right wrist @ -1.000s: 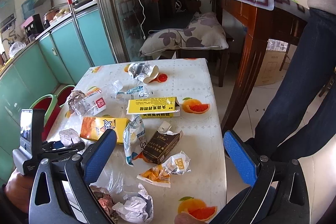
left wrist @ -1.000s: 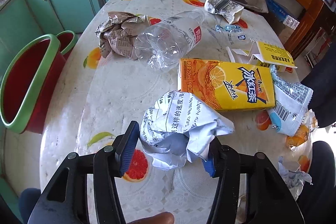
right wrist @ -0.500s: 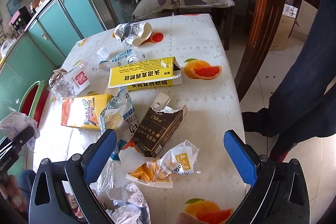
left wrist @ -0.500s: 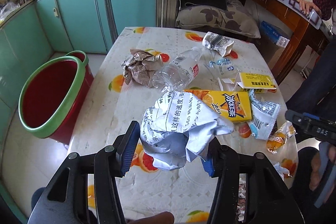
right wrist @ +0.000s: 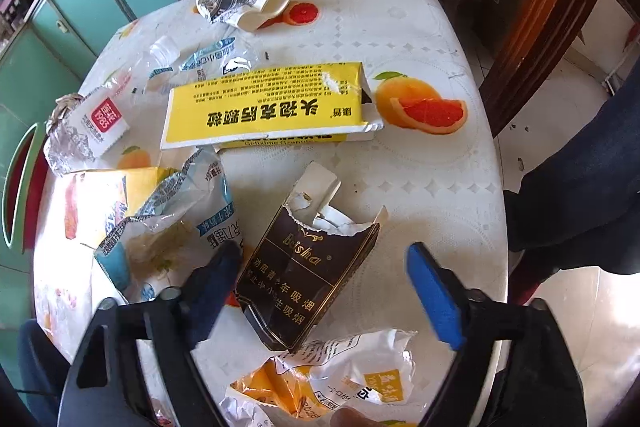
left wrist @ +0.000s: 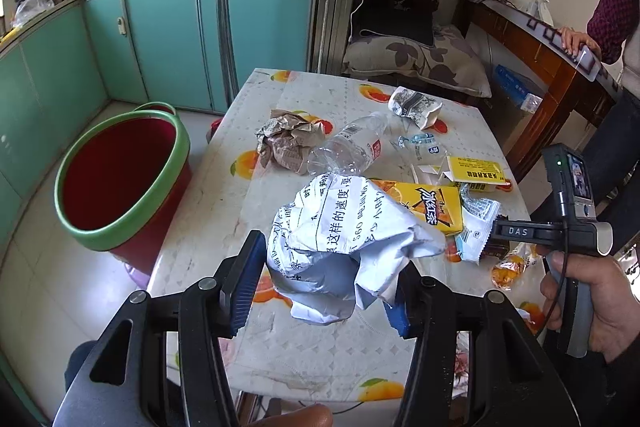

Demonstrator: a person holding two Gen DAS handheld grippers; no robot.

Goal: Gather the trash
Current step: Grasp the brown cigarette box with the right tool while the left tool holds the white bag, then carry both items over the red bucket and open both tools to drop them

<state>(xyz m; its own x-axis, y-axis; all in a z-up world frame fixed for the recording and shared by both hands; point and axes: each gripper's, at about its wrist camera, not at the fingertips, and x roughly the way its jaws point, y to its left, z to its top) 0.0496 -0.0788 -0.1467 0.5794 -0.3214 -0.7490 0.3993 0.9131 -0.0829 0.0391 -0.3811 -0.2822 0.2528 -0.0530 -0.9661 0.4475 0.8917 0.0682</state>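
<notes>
I am carrying a crumpled printed paper clenched in my left tongs, lifted clear of the table. To do this well I am keeping the squeeze steady and swinging over the red bin with the green rim, which is standing on the floor ahead and to the left of these tongs, letting go only once the paper is over its mouth.

My right tongs are pointing steeply down with their jaws closing in around the torn dark cigarette pack. The left pad is touching or nearly touching its edge, while the right pad is standing apart, so nothing is gripped yet. I am centring the pack between the pads and avoiding the snack wrapper just to the left.
</notes>
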